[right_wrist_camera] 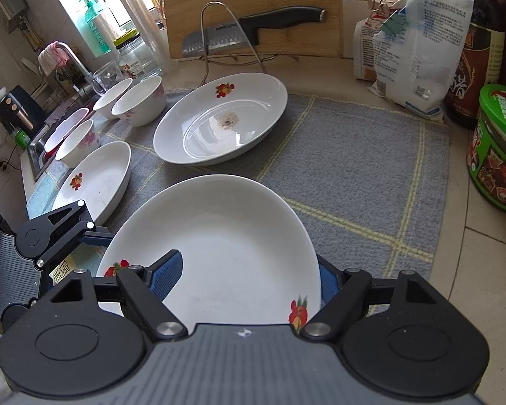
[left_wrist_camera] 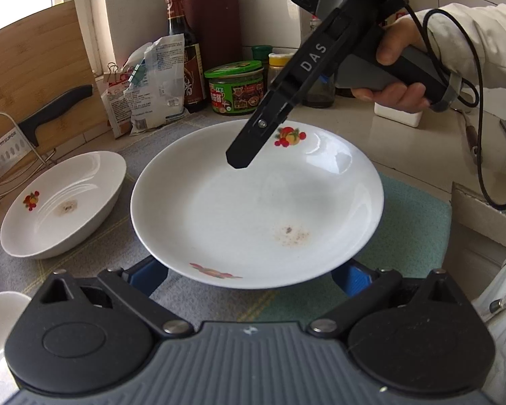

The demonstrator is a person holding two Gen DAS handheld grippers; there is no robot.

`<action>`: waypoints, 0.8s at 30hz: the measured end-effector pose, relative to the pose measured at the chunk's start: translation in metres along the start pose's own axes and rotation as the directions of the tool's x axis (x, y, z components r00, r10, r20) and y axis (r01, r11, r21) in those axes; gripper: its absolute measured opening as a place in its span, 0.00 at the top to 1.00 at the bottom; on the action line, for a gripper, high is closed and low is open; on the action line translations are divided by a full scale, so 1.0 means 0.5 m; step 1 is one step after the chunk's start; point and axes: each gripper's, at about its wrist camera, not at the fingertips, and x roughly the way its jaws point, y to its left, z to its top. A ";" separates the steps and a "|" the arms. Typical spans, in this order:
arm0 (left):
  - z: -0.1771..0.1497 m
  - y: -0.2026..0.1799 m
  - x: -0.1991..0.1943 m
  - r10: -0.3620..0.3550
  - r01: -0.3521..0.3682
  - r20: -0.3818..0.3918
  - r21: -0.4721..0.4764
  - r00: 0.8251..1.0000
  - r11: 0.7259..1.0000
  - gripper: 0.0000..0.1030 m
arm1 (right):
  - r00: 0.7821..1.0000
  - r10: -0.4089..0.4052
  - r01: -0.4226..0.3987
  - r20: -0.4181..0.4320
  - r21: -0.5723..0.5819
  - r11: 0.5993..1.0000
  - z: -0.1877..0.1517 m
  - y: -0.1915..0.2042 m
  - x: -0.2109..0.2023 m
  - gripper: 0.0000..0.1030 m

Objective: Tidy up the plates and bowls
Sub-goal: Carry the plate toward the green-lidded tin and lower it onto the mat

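A white fruit-print plate (left_wrist_camera: 253,209) is lifted above the grey mat (left_wrist_camera: 124,236). It also shows in the right wrist view (right_wrist_camera: 226,249). My left gripper (left_wrist_camera: 249,276) is open, its blue pads (left_wrist_camera: 354,278) beneath the plate's near rim. My right gripper (right_wrist_camera: 249,273) is open wide, one pad (right_wrist_camera: 167,271) over the plate's inside, the other outside the rim. In the left wrist view its finger (left_wrist_camera: 249,145) hovers over the far rim. A second plate (right_wrist_camera: 219,118) lies on the mat. A third plate (right_wrist_camera: 94,182) and several floral bowls (right_wrist_camera: 140,101) sit left.
A cutting board (right_wrist_camera: 253,3) and a knife (right_wrist_camera: 253,30) on a wire rack stand at the back. Bags (right_wrist_camera: 418,50), a sauce bottle (right_wrist_camera: 475,50) and a green-lidded jar (right_wrist_camera: 499,148) line the right. A sink (right_wrist_camera: 50,135) lies at the far left.
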 end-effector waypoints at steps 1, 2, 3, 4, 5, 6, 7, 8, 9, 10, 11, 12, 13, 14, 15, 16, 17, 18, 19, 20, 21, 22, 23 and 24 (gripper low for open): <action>0.006 0.003 0.006 -0.003 0.003 0.002 0.001 1.000 1.000 0.01 | 1.000 -0.004 0.004 0.006 0.002 1.000 0.004 -0.008 -0.003 0.17; 0.014 0.008 0.015 -0.008 0.008 0.004 0.000 1.000 1.000 0.01 | 1.000 -0.009 0.009 0.010 0.002 1.000 0.007 -0.015 -0.005 0.17; 0.020 0.014 0.022 -0.013 0.013 0.005 -0.003 1.000 1.000 0.01 | 1.000 -0.017 0.017 0.015 -0.003 1.000 0.012 -0.023 -0.006 0.17; 0.025 0.020 0.028 -0.017 0.017 0.006 -0.005 1.000 1.000 0.01 | 1.000 -0.022 0.022 0.018 -0.004 1.000 0.016 -0.032 -0.007 0.17; 0.033 0.027 0.039 -0.019 0.019 0.005 -0.003 1.000 1.000 0.01 | 0.999 -0.029 0.029 0.019 -0.004 1.000 0.021 -0.040 -0.007 0.17; 0.036 0.032 0.046 -0.018 0.018 0.003 0.000 1.000 1.000 0.01 | 0.999 -0.034 0.034 0.022 -0.004 0.999 0.025 -0.046 -0.007 0.17; 0.042 0.037 0.054 -0.018 0.018 0.001 0.003 1.000 1.000 0.01 | 0.999 -0.036 0.037 0.026 -0.003 0.999 0.029 -0.054 -0.007 0.17; 0.048 0.042 0.062 -0.019 0.019 -0.001 0.004 1.000 1.000 0.01 | 0.999 -0.037 0.037 0.028 0.000 0.999 0.033 -0.061 -0.007 0.17; 0.051 0.046 0.068 -0.022 0.022 -0.003 0.003 1.000 1.000 0.01 | 0.999 -0.038 0.038 0.030 0.005 0.999 0.037 -0.070 -0.008 0.17; 0.056 0.052 0.075 -0.025 0.025 -0.003 0.002 1.000 1.000 0.01 | 0.999 -0.039 0.039 0.031 0.006 0.999 0.041 -0.078 -0.008 0.17; 0.060 0.058 0.083 -0.028 0.028 -0.005 0.003 1.000 1.000 0.01 | 0.999 -0.040 0.040 0.032 0.007 0.999 0.044 -0.084 -0.008 0.17; 0.063 0.062 0.090 -0.028 0.028 -0.007 0.006 1.000 1.000 0.01 | 0.999 -0.043 0.043 0.033 0.007 0.999 0.047 -0.091 -0.008 0.17; 0.067 0.066 0.096 -0.029 0.029 -0.010 0.007 1.000 1.000 0.01 | 0.998 -0.046 0.046 0.033 0.006 0.999 0.049 -0.096 -0.007 0.17; 0.070 0.069 0.102 -0.030 0.030 -0.012 0.008 0.999 1.000 0.01 | 0.998 -0.050 0.050 0.032 0.007 0.999 0.052 -0.103 -0.006 0.17; 0.075 0.074 0.110 -0.033 0.033 -0.014 0.008 0.999 0.999 0.01 | 0.998 -0.053 0.053 0.032 0.007 0.999 0.054 -0.109 -0.005 0.17; 0.078 0.077 0.116 -0.034 0.034 -0.017 0.010 0.999 0.999 0.01 | 0.998 -0.056 0.056 0.032 0.007 0.998 0.056 -0.114 -0.004 0.17; 0.080 0.080 0.121 -0.034 0.034 -0.018 0.013 0.999 0.999 0.01 | 0.998 -0.059 0.059 0.032 0.008 0.998 0.058 -0.120 -0.004 0.17; 0.084 0.083 0.127 -0.034 0.034 -0.019 0.017 0.999 0.999 0.01 | 0.997 -0.063 0.063 0.033 0.009 0.998 0.060 -0.126 -0.003 0.17; 0.088 0.085 0.133 -0.034 0.034 -0.021 0.020 0.999 0.999 0.01 | 0.997 -0.068 0.067 0.033 0.010 0.998 0.060 -0.131 -0.003 0.17; 0.092 0.087 0.138 -0.034 0.034 -0.022 0.023 0.999 0.999 0.01 | 0.997 -0.072 0.072 0.034 0.012 0.997 0.062 -0.136 -0.002 0.17; 0.094 0.089 0.142 -0.033 0.034 -0.023 0.023 0.999 0.999 0.01 | 0.996 -0.076 0.076 0.038 0.014 0.997 0.063 -0.141 -0.002 0.17; 0.096 0.091 0.146 -0.034 0.035 -0.024 0.021 0.999 0.999 0.01 | 0.996 -0.079 0.079 0.040 0.015 0.997 0.064 -0.146 -0.002 0.17; 0.098 0.093 0.151 -0.037 0.037 -0.026 0.019 0.999 0.999 0.01 | 0.996 -0.082 0.081 0.041 0.019 0.997 0.066 -0.152 -0.001 0.17; 0.101 0.095 0.156 -0.038 0.038 -0.029 0.017 0.999 0.999 0.01 | 0.996 -0.084 0.083 0.043 0.022 0.996 0.068 -0.157 0.000 0.17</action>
